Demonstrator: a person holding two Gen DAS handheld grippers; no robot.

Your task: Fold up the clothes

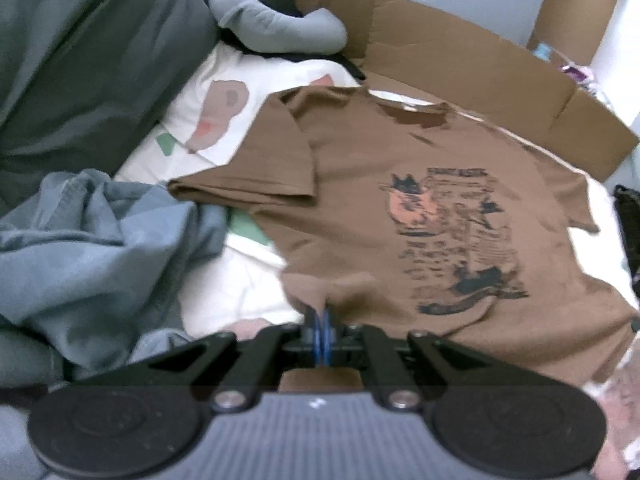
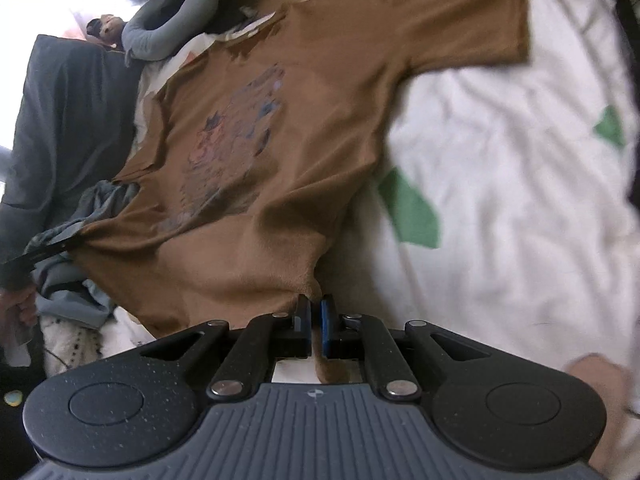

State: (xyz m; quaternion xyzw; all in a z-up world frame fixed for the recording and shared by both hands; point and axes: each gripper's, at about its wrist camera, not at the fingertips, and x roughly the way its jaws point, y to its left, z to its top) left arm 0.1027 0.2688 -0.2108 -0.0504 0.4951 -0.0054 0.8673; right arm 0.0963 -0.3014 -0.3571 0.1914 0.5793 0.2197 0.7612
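Brown T-shirt (image 1: 400,208): short-sleeved, dark print on the chest, spread front-up on the white sheet (image 1: 248,276) with green and pink patches. Its hem is pulled up off the sheet at two corners.

My left gripper (image 1: 320,322): jaws pressed together on the shirt's hem at one bottom corner, brown cloth pinched between the blue pads.

My right gripper (image 2: 316,316): jaws likewise closed, a fold of the hem at the other bottom corner caught between them and hanging down behind the pads.

Left sleeve of the shirt (image 1: 248,176): lies flat, its cuff just beside the blue-grey garment (image 1: 92,248) crumpled on the sheet near the shirt's side.

Grey blanket (image 1: 80,60): heaped beyond that garment, well apart from the shirt's collar.

Light grey padded item (image 1: 276,24): past the collar, at the far end of the sheet.

Cardboard (image 1: 460,72): flattened brown panels just beyond the shirt's shoulders, touching or nearly touching the collar edge; I cannot tell which.
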